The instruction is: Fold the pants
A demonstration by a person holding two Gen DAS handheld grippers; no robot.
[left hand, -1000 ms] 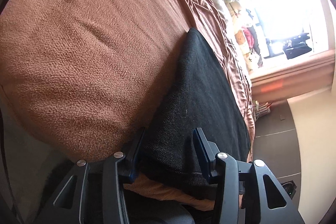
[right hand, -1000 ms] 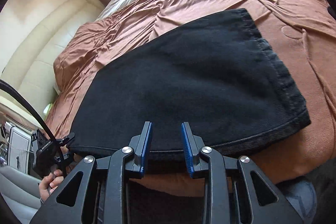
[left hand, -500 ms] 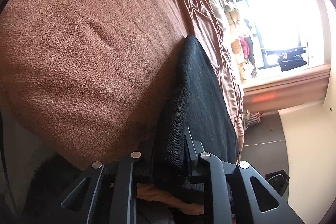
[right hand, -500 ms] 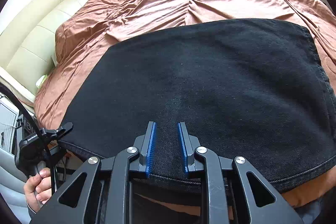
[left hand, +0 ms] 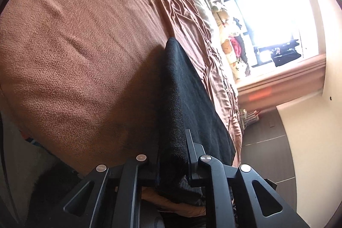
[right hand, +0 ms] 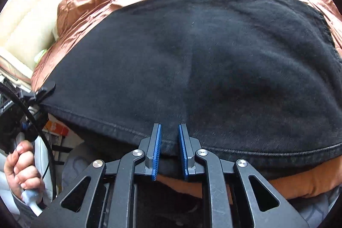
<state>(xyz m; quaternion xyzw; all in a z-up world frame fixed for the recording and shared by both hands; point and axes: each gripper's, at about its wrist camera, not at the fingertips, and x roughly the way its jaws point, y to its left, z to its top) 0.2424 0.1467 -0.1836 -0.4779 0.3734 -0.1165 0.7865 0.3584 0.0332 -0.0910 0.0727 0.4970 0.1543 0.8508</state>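
Both grippers have closed in on the pants since a second ago: the left gripper went from spread around the near edge to pinching a bunched fold of it, and the right gripper slid along the hem while its jaws were closing, so now the blue pads have the hem between them, looks like a pinch. Pants are black, already folded into a slab, lying flat on the brown bed with the near hem hanging slightly over the bed's edge. My guess is both grips sit on that same near edge so the whole end can be lifted and flipped away for the next fold without one corner sagging. Right view gives you the full spread of cloth plus the hand on the left gripper's handle at the far left corner; left view only sees the pants edge-on, but shows how the fabric tents up off the bed, and the window.
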